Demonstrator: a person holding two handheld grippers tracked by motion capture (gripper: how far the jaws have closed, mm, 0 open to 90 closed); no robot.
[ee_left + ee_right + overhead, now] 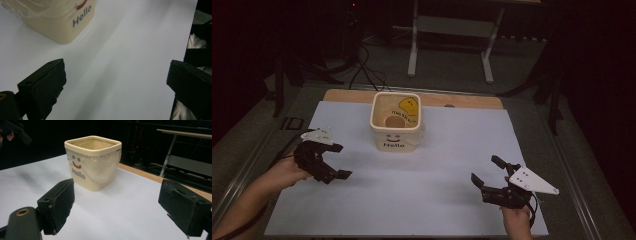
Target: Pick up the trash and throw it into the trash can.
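Gaping wide, empty: left gripper point(343, 161), right gripper point(487, 170).

Cream, white and black on a dim stage
The cream square plastic bin point(395, 131) shows a red smile, grey-blue eyes and "Hello" lettering, a yellow figure inside; the tabletop point(437, 170) is white with a tan wooden edge; both tongs are black with white plates
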